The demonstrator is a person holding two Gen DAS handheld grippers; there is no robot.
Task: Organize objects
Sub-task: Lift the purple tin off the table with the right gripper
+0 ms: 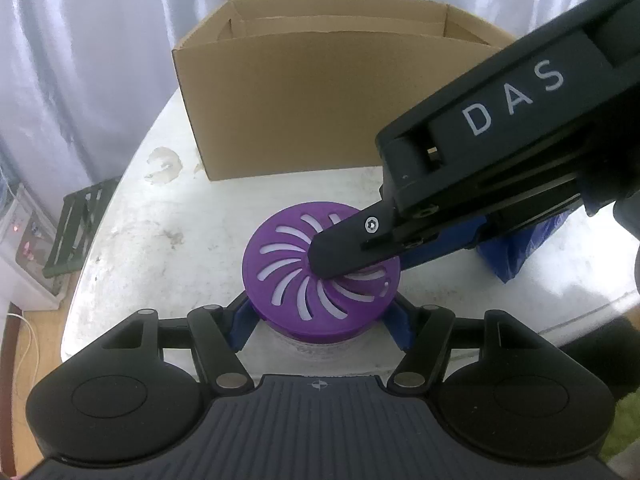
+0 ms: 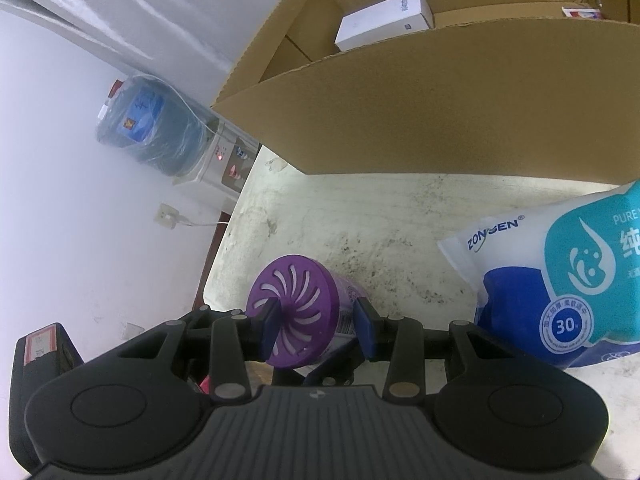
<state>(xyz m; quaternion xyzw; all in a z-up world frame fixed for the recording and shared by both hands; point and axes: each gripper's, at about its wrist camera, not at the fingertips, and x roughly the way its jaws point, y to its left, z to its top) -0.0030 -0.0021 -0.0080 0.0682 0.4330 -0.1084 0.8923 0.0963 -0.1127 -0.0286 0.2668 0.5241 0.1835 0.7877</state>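
A purple-lidded air freshener (image 1: 320,276) with a slotted swirl top stands on the white table (image 1: 160,240). My left gripper (image 1: 320,320) is shut on its body, one blue pad on each side below the lid. My right gripper (image 2: 316,328) comes in from the right and is shut on the same air freshener (image 2: 292,312), its blue pads (image 2: 366,328) across the lid; its black finger (image 1: 348,248) lies over the lid in the left wrist view. An open cardboard box (image 1: 304,92) stands behind.
The box (image 2: 440,112) holds a white carton (image 2: 384,20) and another small pack (image 2: 580,12). A blue-and-white wet-wipes pack (image 2: 568,280) lies at the right on the table. A water dispenser (image 2: 160,132) stands beyond the table's left edge.
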